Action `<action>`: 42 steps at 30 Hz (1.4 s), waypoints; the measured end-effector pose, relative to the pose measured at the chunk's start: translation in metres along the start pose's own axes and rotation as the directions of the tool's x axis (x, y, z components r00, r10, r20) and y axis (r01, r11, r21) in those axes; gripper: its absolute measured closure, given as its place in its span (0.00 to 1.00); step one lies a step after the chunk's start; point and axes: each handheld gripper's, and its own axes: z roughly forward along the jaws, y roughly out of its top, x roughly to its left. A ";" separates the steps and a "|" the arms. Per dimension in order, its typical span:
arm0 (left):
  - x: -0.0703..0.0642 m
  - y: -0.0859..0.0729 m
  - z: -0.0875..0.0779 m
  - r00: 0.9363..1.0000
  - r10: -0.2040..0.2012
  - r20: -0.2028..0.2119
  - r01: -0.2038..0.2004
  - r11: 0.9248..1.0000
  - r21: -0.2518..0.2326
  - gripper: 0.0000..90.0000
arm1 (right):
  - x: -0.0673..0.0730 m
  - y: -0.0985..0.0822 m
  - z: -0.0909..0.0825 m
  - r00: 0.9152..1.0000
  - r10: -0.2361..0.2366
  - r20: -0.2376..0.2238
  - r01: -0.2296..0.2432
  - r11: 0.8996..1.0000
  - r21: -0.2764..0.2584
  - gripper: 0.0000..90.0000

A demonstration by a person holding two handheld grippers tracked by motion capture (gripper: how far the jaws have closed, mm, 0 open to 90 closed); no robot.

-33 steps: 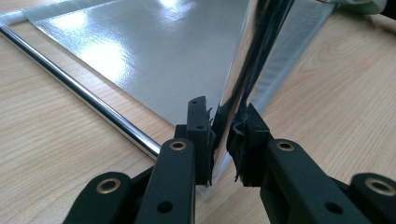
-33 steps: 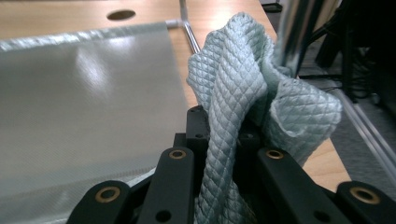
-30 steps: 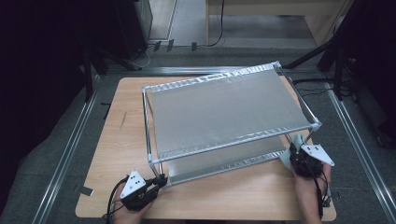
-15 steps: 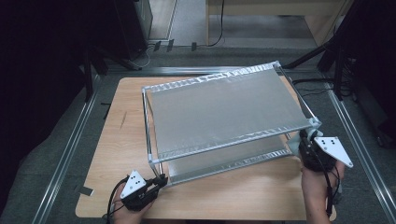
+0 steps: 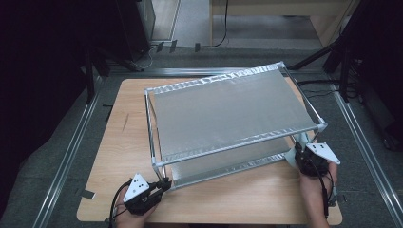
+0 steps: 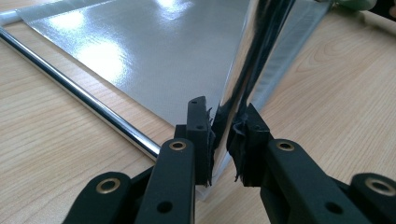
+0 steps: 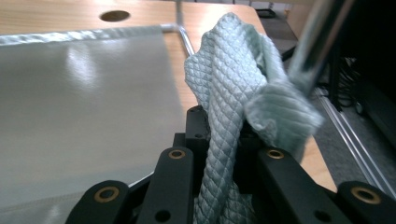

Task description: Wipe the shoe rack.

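A two-tier metal rack [image 5: 233, 114] with silver shelves stands on the wooden table [image 5: 128, 142]. At its front left corner my left gripper [image 5: 164, 183] is shut on the chrome upright post [image 6: 252, 56], just above the lower shelf [image 6: 140, 51]; the black pads [image 6: 198, 126] press on both sides of it. My right gripper [image 5: 300, 152] is at the rack's front right leg, shut on a pale green quilted cloth [image 7: 229, 79]. The cloth's upper end folds against the chrome leg [image 7: 317, 42].
The table's front edge lies close behind both hands. Metal floor rails [image 5: 71, 152] run along both sides of the table. A round hole [image 7: 114, 16] sits in the tabletop beyond the lower shelf.
The right hand with the cloth swung out to the right of the leg, then came back against it. The left gripper and the rack have stayed put.
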 end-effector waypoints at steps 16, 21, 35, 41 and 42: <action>-0.012 0.002 0.004 0.999 0.000 0.048 0.000 1.000 0.007 0.86 | 0.069 -0.020 0.016 0.966 -0.165 -0.200 0.194 0.972 0.136 0.78; -0.016 0.005 -0.001 0.999 0.030 0.041 -0.030 1.000 0.008 0.77 | 0.067 -0.011 0.004 0.974 -0.114 -0.196 0.137 0.984 0.113 0.50; -0.018 0.006 0.003 0.998 0.050 0.045 -0.050 0.999 0.003 0.88 | 0.044 -0.015 0.011 0.980 -0.094 -0.175 0.127 0.974 0.189 0.85; -0.017 0.005 0.003 0.998 0.046 0.052 -0.046 0.999 -0.005 0.88 | 0.015 -0.013 0.021 0.996 -0.065 -0.056 0.074 0.982 0.171 0.89; -0.017 0.005 0.003 0.998 0.042 0.053 -0.042 0.999 -0.006 0.88 | 0.012 -0.013 0.021 0.997 -0.052 -0.057 0.061 0.984 0.170 0.89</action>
